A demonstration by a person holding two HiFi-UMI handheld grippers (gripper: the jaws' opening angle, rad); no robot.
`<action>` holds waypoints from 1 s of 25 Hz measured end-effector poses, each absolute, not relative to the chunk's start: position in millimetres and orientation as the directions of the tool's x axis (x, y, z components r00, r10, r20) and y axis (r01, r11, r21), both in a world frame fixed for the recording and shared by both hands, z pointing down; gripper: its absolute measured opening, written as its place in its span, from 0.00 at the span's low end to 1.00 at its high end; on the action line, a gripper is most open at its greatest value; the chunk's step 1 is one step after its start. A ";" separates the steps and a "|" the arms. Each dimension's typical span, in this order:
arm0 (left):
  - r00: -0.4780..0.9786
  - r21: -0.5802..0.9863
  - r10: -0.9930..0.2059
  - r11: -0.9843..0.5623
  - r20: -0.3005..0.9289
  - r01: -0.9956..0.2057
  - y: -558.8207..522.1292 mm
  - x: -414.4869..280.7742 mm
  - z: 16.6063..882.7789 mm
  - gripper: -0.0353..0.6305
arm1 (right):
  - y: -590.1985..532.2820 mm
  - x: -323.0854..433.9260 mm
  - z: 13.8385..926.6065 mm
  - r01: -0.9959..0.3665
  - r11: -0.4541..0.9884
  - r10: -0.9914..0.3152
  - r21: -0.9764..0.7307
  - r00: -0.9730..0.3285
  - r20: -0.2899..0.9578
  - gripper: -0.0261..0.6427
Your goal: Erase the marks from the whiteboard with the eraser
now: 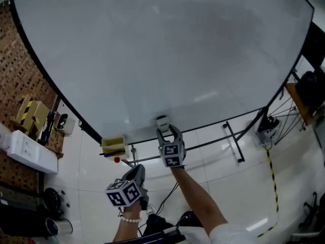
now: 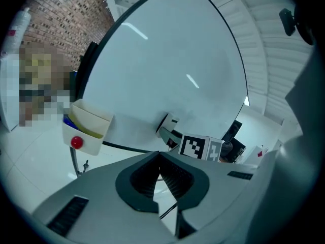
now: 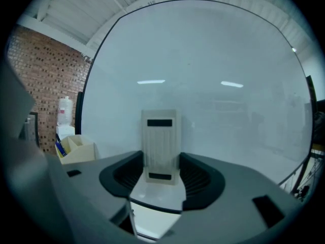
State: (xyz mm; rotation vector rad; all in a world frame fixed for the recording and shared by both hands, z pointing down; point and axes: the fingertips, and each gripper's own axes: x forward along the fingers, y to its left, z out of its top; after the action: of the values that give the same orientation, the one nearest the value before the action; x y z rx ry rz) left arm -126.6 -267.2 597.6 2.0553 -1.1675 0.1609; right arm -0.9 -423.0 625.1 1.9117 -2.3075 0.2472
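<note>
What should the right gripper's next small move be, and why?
Probably ease the eraser off the whiteboard: the right gripper holds it by the lower edge, and no marks show on the board in any view.

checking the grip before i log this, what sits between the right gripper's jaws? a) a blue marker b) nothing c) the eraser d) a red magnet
c: in the right gripper view, the right gripper has its jaws closed on the pale ribbed eraser, with the whiteboard behind it.
</note>
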 end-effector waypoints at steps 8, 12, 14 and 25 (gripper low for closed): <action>0.501 0.440 -0.713 -0.293 0.491 -0.849 -282.7 -27.2 612.1 0.04 | -422.0 109.8 631.7 -0.985 0.169 -0.958 -0.033 -0.172 0.229 0.42; 0.493 0.403 -0.714 -0.313 0.497 -0.860 -284.9 29.2 611.9 0.04 | -420.3 155.0 639.0 -0.982 0.186 -0.952 -0.009 -0.183 0.245 0.42; 0.496 0.387 -0.713 -0.330 0.496 -0.861 -286.4 57.8 610.6 0.04 | -420.6 175.2 639.9 -0.981 0.193 -0.949 -0.013 -0.190 0.251 0.42; 0.556 0.372 -0.662 -0.416 0.502 -0.830 -293.2 185.1 621.5 0.04 | -417.0 295.6 643.3 -0.988 0.153 -0.959 -0.039 -0.157 0.234 0.42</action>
State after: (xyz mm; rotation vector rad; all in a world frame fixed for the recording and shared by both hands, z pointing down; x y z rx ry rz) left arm 185.1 -293.2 621.5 2.2024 -1.1936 0.3716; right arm 295.6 -417.0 643.3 1.9311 -2.2630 0.2736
